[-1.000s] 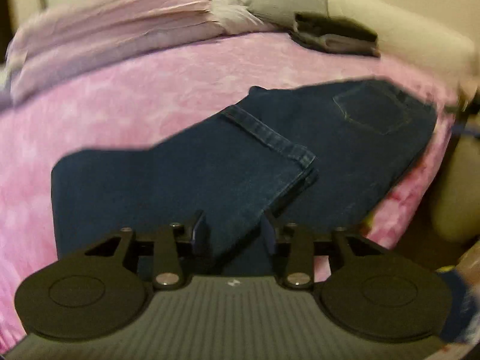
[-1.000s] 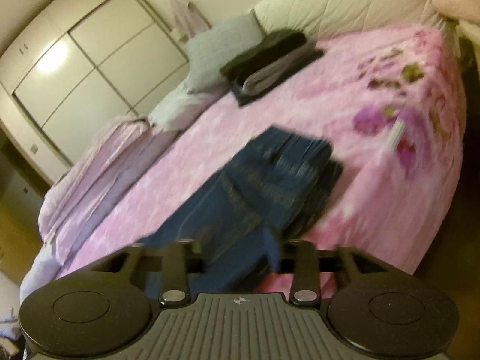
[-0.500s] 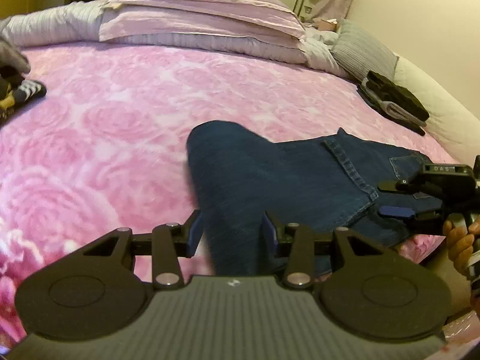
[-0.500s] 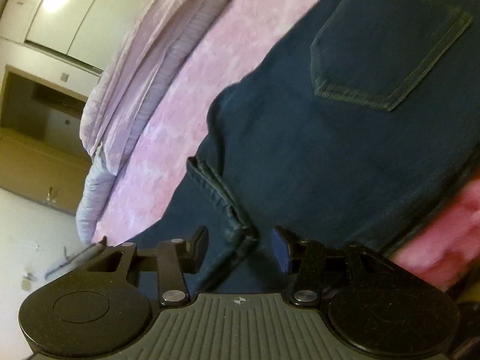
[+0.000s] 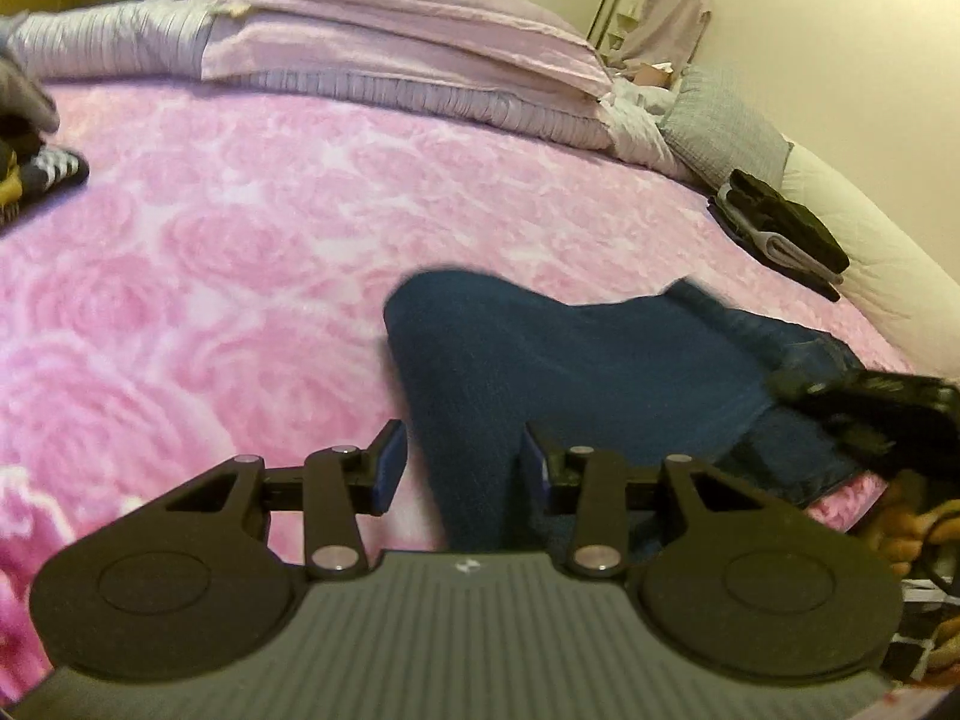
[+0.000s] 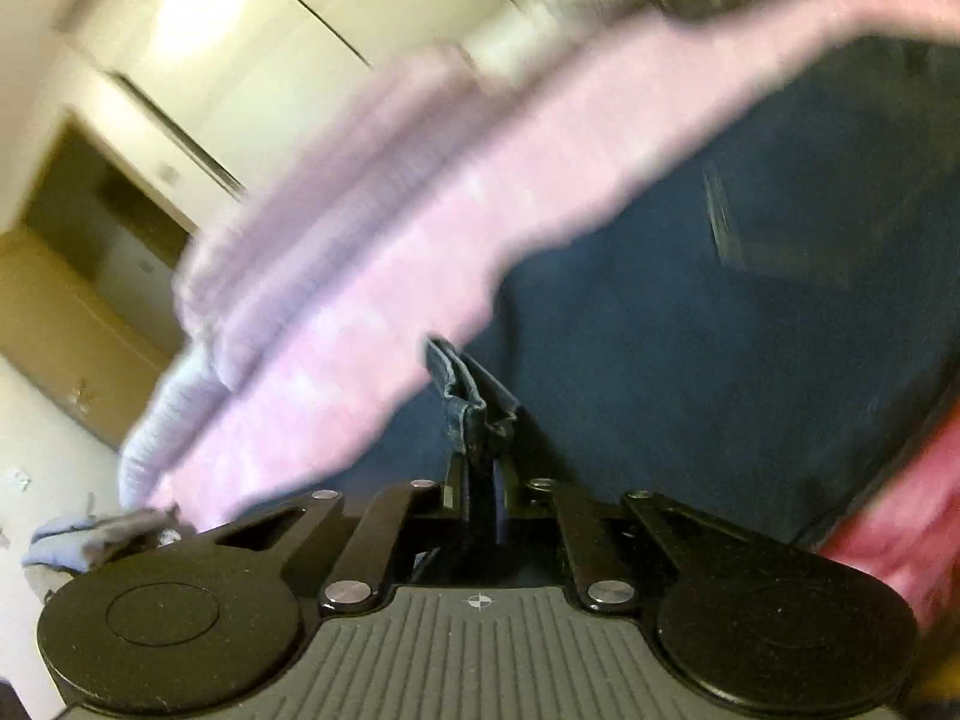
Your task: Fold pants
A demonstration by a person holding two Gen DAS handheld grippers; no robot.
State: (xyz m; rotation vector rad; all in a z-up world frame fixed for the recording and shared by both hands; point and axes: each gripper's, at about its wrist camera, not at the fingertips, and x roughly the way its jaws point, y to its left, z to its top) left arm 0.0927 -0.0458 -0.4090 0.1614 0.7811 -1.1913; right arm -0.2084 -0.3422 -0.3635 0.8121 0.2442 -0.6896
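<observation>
Dark blue denim pants [image 5: 570, 360] lie on the pink rose-patterned bedspread [image 5: 210, 252]. In the left wrist view a raised fold of one leg runs between the fingers of my left gripper [image 5: 462, 465]. Its jaws are closing, with the blue pads against both sides of the denim. In the right wrist view, which is blurred, my right gripper [image 6: 480, 420] is shut on the stitched hem [image 6: 456, 378] of the pants [image 6: 720, 360]. That right gripper [image 5: 864, 402] also shows at the right of the left wrist view, at the pants' edge, above a hand [image 5: 912, 528].
Folded lilac bedding [image 5: 408, 60] and a grey pillow [image 5: 720, 120] lie at the far side of the bed. A stack of folded dark clothes [image 5: 780, 228] sits by a cream quilt [image 5: 870, 252]. More clothes [image 5: 36, 174] lie at the left edge. A wardrobe [image 6: 240, 30] stands behind.
The right gripper went from open around the pants hem to shut on it, and its view has swung and blurred. The left gripper came round to face the pillows, then stayed put with the fold.
</observation>
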